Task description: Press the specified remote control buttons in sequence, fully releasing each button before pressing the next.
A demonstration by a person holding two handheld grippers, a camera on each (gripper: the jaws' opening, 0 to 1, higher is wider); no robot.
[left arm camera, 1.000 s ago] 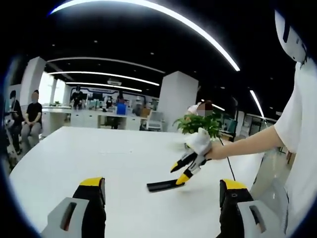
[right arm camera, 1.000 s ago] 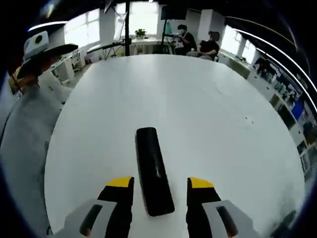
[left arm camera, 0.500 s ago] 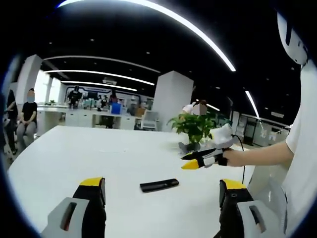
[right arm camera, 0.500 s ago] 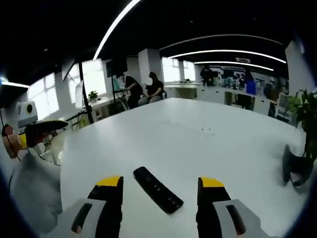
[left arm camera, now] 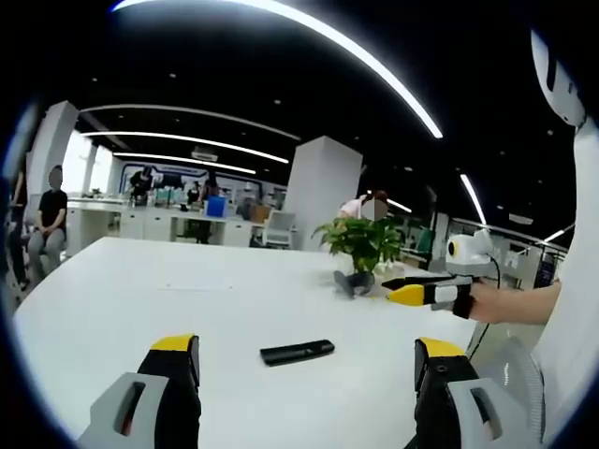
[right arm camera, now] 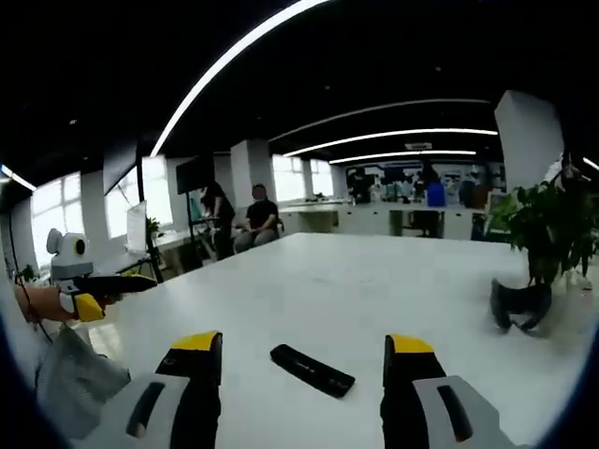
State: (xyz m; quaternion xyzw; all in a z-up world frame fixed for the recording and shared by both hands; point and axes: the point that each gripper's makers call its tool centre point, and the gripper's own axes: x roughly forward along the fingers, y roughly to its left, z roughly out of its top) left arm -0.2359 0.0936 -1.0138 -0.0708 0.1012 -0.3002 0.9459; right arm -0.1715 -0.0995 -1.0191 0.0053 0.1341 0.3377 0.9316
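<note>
Slim black remote control lies flat on the white oval table, ahead of the left gripper and between the lines of its two jaws, untouched. In the right gripper view the same remote lies just beyond the right gripper, also between the jaw lines, lying at a slant across the gap. Both grippers have yellow-tipped black jaws spread wide, nothing between them, held clear above the tabletop.

Left gripper view, farther out: the right gripper comes in from the right, held in a person's hand, well beyond the remote and above the table. Past it, a green potted plant stands on the table's far side.

Right gripper view: the left gripper comes in from the left. The plant stands to the right of the jaws. Seated people are beyond the table's far edge.
</note>
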